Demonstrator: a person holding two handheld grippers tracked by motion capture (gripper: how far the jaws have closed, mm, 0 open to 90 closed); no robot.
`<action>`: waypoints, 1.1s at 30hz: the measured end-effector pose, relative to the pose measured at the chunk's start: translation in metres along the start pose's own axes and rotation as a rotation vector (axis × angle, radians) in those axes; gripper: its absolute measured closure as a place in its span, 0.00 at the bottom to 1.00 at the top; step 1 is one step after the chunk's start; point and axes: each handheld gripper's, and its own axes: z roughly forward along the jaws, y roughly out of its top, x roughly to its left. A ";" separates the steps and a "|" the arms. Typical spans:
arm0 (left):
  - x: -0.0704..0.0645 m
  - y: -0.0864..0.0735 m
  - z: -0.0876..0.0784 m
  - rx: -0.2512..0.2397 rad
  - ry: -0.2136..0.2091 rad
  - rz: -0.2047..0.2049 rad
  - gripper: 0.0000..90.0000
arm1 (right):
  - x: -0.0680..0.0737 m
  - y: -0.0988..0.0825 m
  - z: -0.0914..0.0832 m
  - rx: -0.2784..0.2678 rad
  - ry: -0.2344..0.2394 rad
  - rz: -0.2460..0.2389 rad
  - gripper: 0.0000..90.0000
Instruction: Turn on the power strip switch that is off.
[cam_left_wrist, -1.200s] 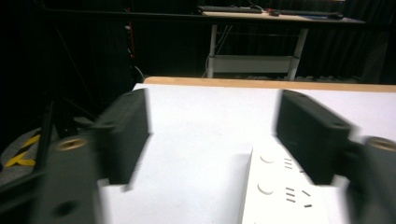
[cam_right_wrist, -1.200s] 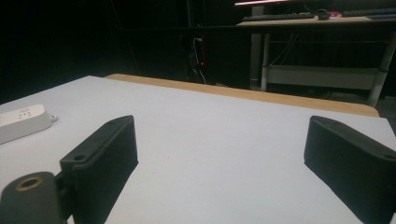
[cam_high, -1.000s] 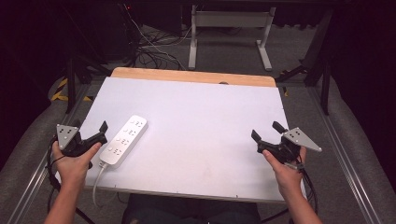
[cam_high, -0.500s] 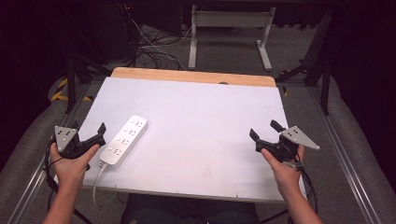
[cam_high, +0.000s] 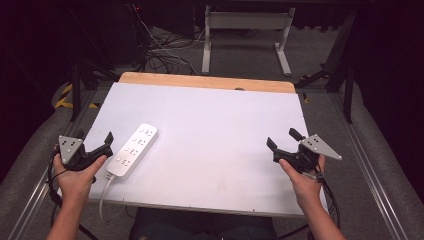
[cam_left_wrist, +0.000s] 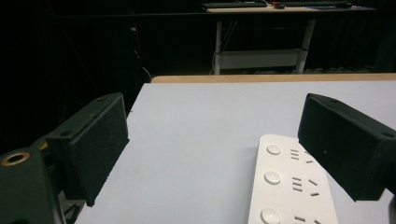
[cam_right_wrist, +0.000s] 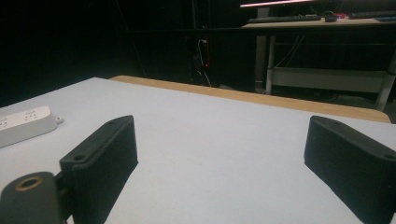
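Work barely begun, by my reading: white power strip (cam_high: 132, 150) lies untouched at 9 o'clock on the surface (cam_high: 215, 130), left claw (cam_high: 95, 146) spread just beside it, right claw (cam_high: 281, 141) spread and empty at 3 o'clock; grasp outstanding.

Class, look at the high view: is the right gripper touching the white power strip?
No, the right gripper is far across the table from the power strip.

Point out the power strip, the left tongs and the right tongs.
power strip (cam_high: 133, 150): high view, middle of its white top face.
left tongs (cam_high: 94, 142): high view, midway between the tips.
right tongs (cam_high: 283, 138): high view, midway between the tips.
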 end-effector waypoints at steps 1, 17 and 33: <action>0.000 0.000 0.000 0.000 0.000 -0.001 0.10 | 0.000 0.000 0.000 -0.001 -0.001 -0.001 0.11; 0.000 0.003 -0.002 -0.018 -0.010 0.009 0.10 | 0.002 0.001 -0.006 -0.003 -0.013 -0.008 0.11; -0.002 0.002 -0.002 -0.020 -0.007 0.025 0.11 | 0.003 0.000 -0.006 0.001 -0.013 -0.013 0.11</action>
